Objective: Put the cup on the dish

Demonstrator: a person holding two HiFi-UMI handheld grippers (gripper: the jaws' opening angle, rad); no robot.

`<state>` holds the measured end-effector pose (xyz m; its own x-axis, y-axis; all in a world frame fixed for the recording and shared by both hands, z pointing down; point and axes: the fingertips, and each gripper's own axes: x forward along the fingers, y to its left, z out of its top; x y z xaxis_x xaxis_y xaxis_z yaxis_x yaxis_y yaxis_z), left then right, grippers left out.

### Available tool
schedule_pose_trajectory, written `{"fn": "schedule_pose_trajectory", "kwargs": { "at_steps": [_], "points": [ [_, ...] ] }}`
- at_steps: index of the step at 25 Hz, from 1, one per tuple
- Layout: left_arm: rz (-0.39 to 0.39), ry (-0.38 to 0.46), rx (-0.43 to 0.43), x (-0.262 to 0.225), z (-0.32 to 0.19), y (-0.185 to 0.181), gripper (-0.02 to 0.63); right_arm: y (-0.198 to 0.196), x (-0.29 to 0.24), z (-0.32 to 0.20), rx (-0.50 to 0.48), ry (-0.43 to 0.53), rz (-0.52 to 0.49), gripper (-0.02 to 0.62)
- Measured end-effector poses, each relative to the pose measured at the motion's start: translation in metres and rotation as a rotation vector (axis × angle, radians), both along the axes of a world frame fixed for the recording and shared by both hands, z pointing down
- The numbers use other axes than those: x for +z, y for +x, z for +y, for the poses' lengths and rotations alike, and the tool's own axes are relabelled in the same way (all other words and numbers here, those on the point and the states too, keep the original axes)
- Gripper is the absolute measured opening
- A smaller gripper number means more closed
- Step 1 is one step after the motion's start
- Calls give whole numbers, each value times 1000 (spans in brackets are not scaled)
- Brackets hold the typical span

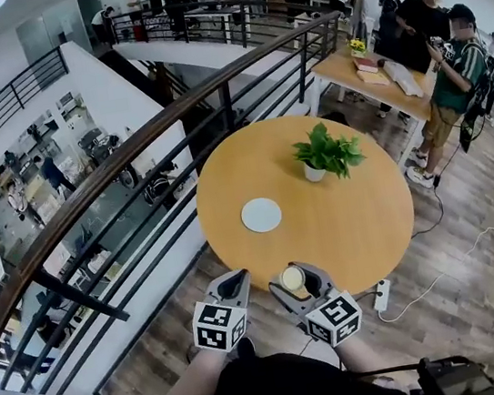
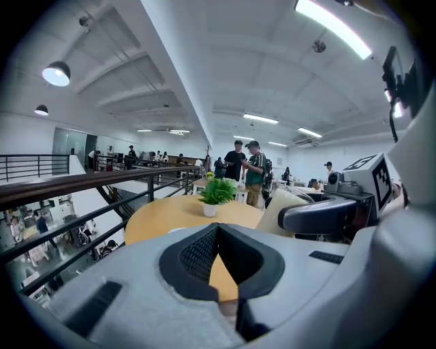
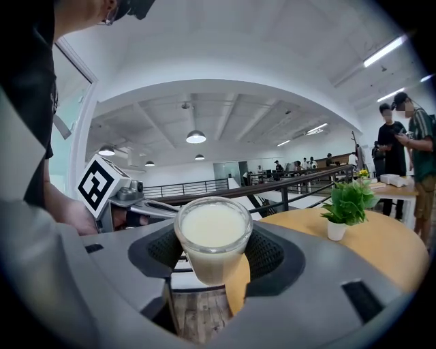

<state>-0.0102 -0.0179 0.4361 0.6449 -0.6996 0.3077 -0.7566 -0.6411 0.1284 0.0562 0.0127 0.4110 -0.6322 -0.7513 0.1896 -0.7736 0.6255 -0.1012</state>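
Cup (image 3: 212, 235), one, probably milk-filled, between right gripper (image 3: 214, 253) fingers (image 3: 274, 253); one dish (image 1: 261, 215); one plant (image 1: 325, 153).

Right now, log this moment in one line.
right gripper: shut on cup | left gripper: shut, empty | dish: bare | step: cup not placed

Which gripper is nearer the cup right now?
Right. The right gripper's jaws are closed on the cup; the left gripper hangs beside it, holding nothing.
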Motion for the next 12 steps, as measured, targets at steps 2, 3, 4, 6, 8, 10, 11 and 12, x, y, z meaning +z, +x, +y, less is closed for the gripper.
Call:
{"fn": "schedule_pose_trajectory", "kwargs": {
  "at_steps": [2, 3, 4, 6, 8, 10, 11, 12],
  "points": [
    [1, 4, 4, 0, -24, -12, -5, -9, 0, -24, 13, -3, 2, 259],
    [3, 4, 4, 0, -36, -19, -5, -15, 0, -35, 17, -6, 5, 259],
    [5, 4, 2, 0, -47, -27, -5, -22, 0, -46, 18, -11, 9, 259],
    [11, -1, -1, -1, -68, -44, -5, -39, 0, -67, 18, -18, 16, 259],
    [20, -10, -2, 1, -86, -60, -5, -55, -1, -87, 19, -21, 18, 259],
    [30, -26, -3, 5, -102, -75, -5, -68, -1, -104, 24, -22, 19, 259],
    [34, -33, -2, 8, -109, -81, -5, -73, 0, -110, 31, -21, 21, 259],
    [34, -38, 2, 10, -115, -86, -5, -76, 0, -116, 40, -21, 23, 259]
  ]
}}
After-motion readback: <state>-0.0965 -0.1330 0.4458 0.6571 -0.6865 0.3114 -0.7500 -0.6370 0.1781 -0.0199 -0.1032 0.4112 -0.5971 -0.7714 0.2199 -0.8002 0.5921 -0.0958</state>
